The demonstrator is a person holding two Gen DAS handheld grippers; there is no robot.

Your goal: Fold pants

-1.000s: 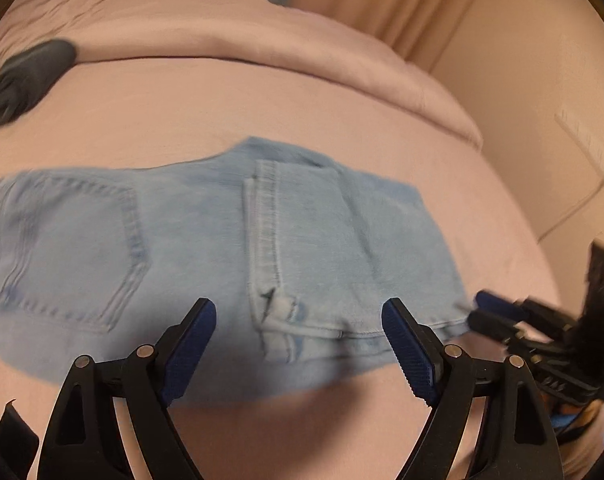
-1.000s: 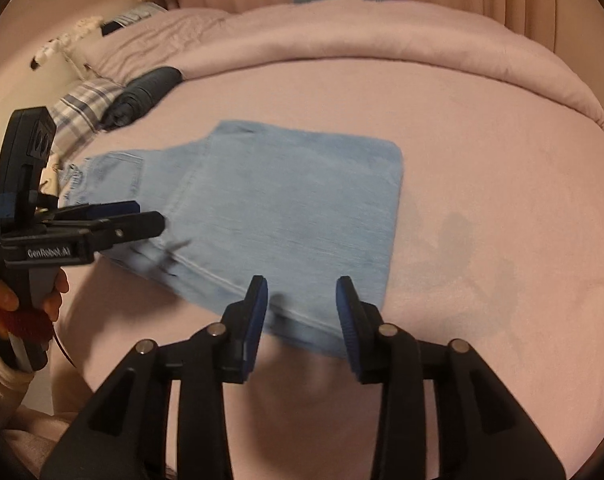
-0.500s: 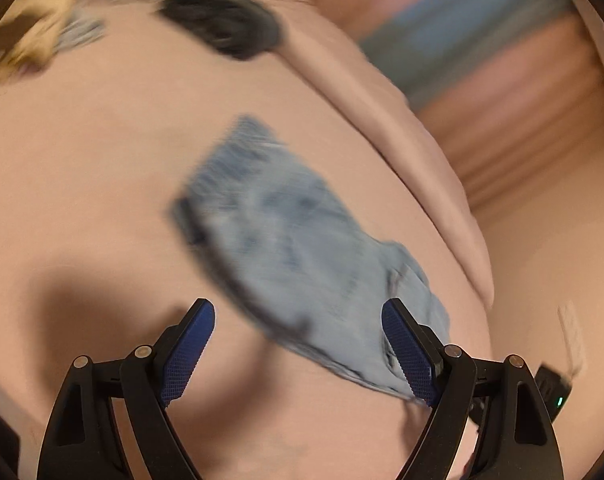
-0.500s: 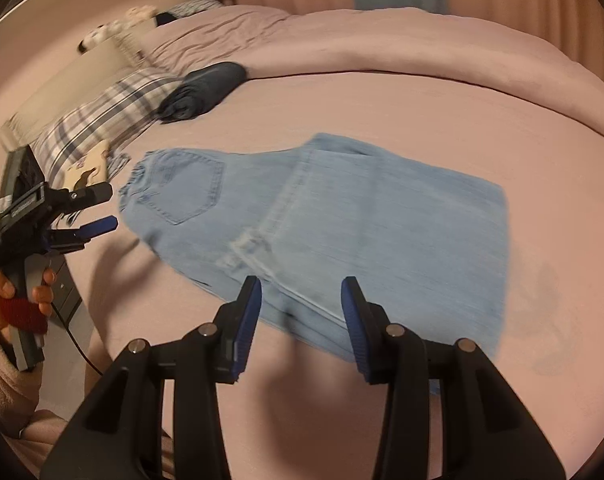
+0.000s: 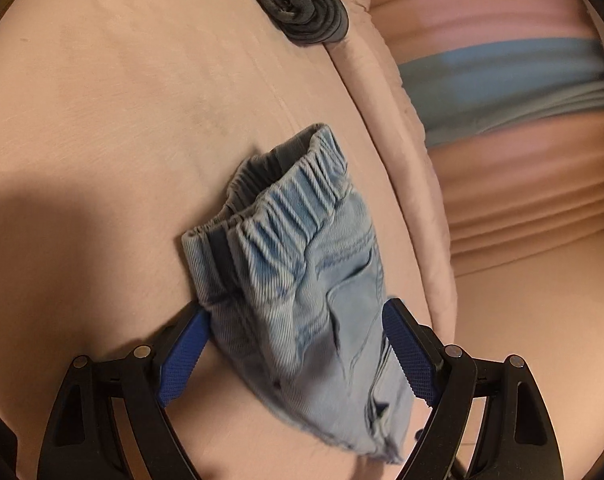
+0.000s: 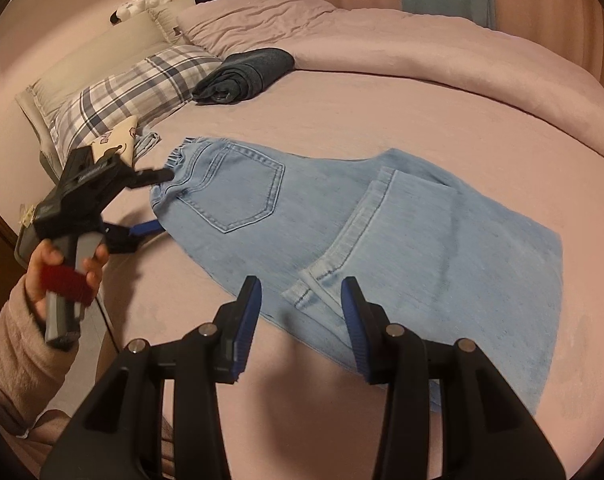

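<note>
pants: light blue jeans (image 6: 382, 240) lie flat on the pink bed (image 6: 382, 120), centre to right of the right wrist view; legs doubled over, hems lying on the seat area, back pocket facing up.
waistband: elastic end (image 5: 286, 196) sits mid-frame in the left wrist view, bunched and slightly lifted.
your left gripper (image 5: 298, 352): spread wide, waist corner of the pants between the blue pads (image 5: 182, 356), denim touching the left pad; not clamped.
your right gripper (image 6: 300, 320): jaws apart, hovering low centre just over the near edge by the hems; holding nothing.
other stuff: dark rolled garment (image 6: 246, 74) upper centre, well apart from the pants; plaid pillow (image 6: 134, 88) upper left.
</note>
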